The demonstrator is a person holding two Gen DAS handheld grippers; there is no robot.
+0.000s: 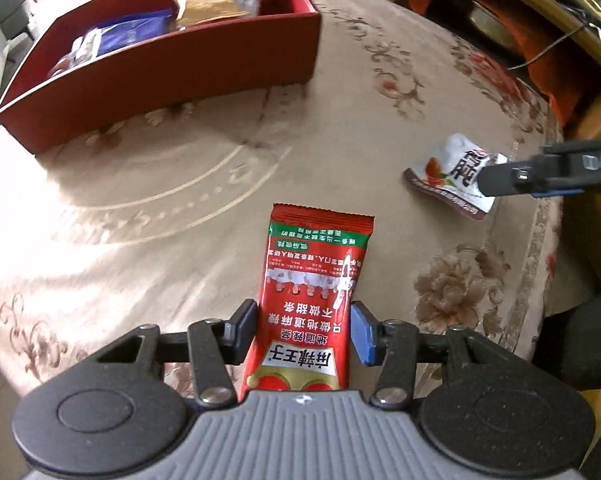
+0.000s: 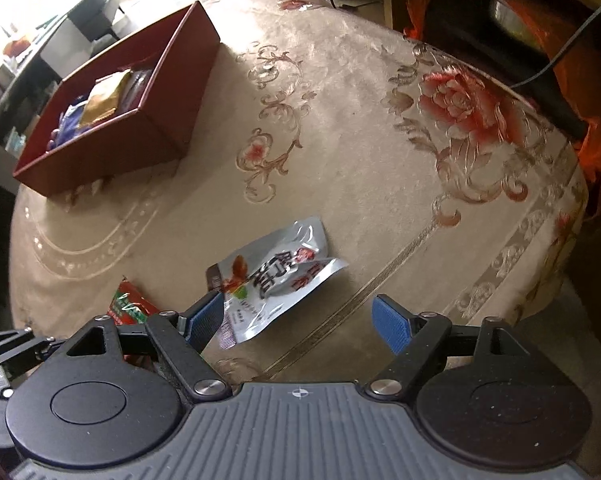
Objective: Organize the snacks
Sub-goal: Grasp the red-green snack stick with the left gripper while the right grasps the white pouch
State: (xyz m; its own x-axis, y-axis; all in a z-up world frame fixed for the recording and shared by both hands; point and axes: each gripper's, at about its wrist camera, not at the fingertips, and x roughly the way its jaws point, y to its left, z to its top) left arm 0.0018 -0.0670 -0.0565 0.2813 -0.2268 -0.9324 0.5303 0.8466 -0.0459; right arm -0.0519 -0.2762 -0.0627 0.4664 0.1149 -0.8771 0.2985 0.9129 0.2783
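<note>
the left gripper [image 1: 305, 330] has the red snack packet [image 1: 314, 292] standing between its fingers [image 1: 244, 332], which sit right at the packet's two long edges; they look closed on it or within a hair of it, about a third of the way up from the near end. to do this pick well, squeeze until the foil just buckles, then lift straight up before swinging toward the red box [image 1: 172, 60], because a slippery sachet held near one end is likely to droop or twist out. the box stands well apart at the far side of the worktop [image 1: 180, 184], already holding a blue packet [image 1: 128, 32] and a gold packet [image 1: 208, 6], so the red one should clear the near wall and be let go low inside. the right gripper [image 2: 300, 324] hangs with its fingers wide apart and holding nothing; the silver packet [image 2: 276, 276] lies flat on the worktop just ahead of them, nearer the left finger, and would need to be better centred before closing. the worktop is round, covered in a beige cloth with woven flowers, soft enough to let fingertips dig under a flat packet. around it, the room shows chairs, cables and an orange cloth [image 2: 596, 136] behind.
</note>
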